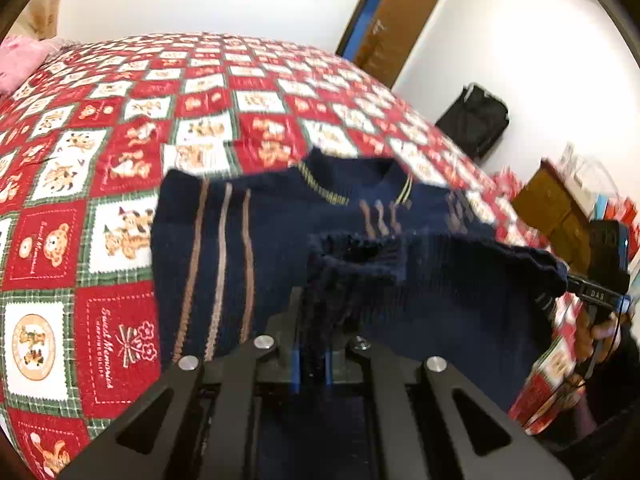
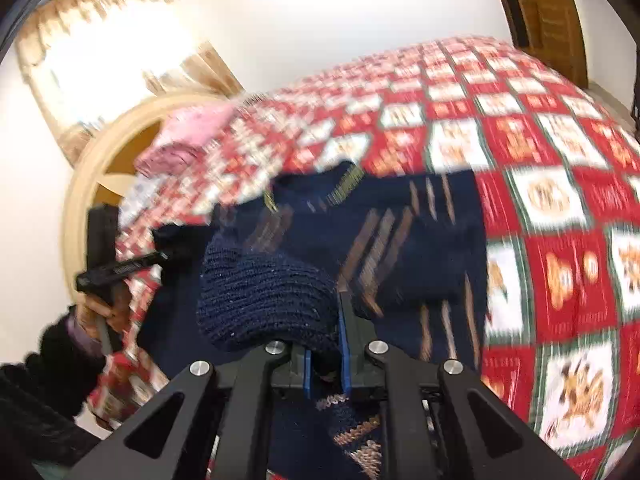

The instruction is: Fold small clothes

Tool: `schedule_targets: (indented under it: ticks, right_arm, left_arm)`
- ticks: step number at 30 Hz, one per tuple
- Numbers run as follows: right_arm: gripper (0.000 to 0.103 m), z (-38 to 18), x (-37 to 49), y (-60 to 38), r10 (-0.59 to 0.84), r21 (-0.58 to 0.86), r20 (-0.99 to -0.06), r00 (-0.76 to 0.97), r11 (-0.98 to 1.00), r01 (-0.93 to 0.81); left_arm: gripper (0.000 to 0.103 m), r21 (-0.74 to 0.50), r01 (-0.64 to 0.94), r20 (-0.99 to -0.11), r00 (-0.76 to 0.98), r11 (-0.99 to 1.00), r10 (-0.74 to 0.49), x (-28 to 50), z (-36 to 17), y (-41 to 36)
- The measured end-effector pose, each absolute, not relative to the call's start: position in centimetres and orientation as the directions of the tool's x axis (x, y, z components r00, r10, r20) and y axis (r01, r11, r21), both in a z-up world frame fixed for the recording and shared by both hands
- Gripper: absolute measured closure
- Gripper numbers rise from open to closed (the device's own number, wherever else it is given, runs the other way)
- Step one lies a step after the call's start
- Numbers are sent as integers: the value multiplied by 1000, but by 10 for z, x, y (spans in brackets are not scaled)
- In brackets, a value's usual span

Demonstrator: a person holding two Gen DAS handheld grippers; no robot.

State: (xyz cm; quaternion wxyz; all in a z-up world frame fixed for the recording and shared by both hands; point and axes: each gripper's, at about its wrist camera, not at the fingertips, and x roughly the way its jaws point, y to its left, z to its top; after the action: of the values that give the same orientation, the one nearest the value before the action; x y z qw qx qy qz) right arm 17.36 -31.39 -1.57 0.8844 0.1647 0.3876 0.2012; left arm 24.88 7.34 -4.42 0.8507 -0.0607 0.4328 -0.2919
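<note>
A small navy knit sweater (image 1: 248, 240) with tan stripes lies on the bed near its edge; it also shows in the right wrist view (image 2: 432, 240). My left gripper (image 1: 312, 320) is shut on the sweater's ribbed hem, which bunches over its fingers. My right gripper (image 2: 326, 320) is shut on another part of the ribbed edge, a thick roll of knit (image 2: 264, 292) lying over its left finger. The right gripper (image 1: 576, 286) also shows in the left wrist view, pinching the hem's far corner. The left gripper (image 2: 160, 258) shows at the left of the right wrist view.
The bed carries a red, white and green bear-print quilt (image 1: 120, 128). A pink cloth (image 1: 20, 64) lies at the far head end, near a curved headboard (image 2: 100, 152). A black bag (image 1: 474, 120) and a brown box (image 1: 556, 204) stand beyond the bed.
</note>
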Motion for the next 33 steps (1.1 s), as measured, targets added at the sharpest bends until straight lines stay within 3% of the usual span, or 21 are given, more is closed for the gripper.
schedule_targets:
  ticks: [4, 8, 12, 18, 20, 23, 27, 33]
  right_arm:
    - [93, 18, 198, -308, 485, 426, -565, 667, 864, -267]
    - [93, 16, 236, -318, 474, 474, -539, 696, 854, -214]
    - [93, -22, 286, -323, 443, 491, -579, 685, 860, -141]
    - [88, -85, 315, -330, 368, 502, -703, 608, 863, 58]
    - [82, -89, 312, -343, 378, 548, -689, 618, 830, 103]
    - [81, -89, 301, -373, 360, 615, -675, 644, 757, 222]
    - [81, -74, 272, -411, 223, 578, -700, 678, 735, 355]
    - [81, -36, 184, -380, 220, 486, -642, 735, 858, 168]
  left_arm:
    - [95, -373, 424, -656, 508, 825, -558, 257, -16, 80]
    - [95, -375, 366, -638, 564, 851, -524, 279, -5, 88]
    - [95, -354, 307, -664, 583, 884, -468, 311, -17, 84]
    - [88, -269, 194, -774, 540, 943, -331, 342, -59, 77]
    - [69, -265, 167, -795, 520, 950, -313, 345, -62, 82]
    - [46, -301, 153, -787, 517, 941, -336, 345, -55, 93]
    - [35, -339, 164, -748, 550, 927, -371, 332, -34, 112]
    - [34, -368, 216, -724, 544, 905, -424, 269, -31, 134]
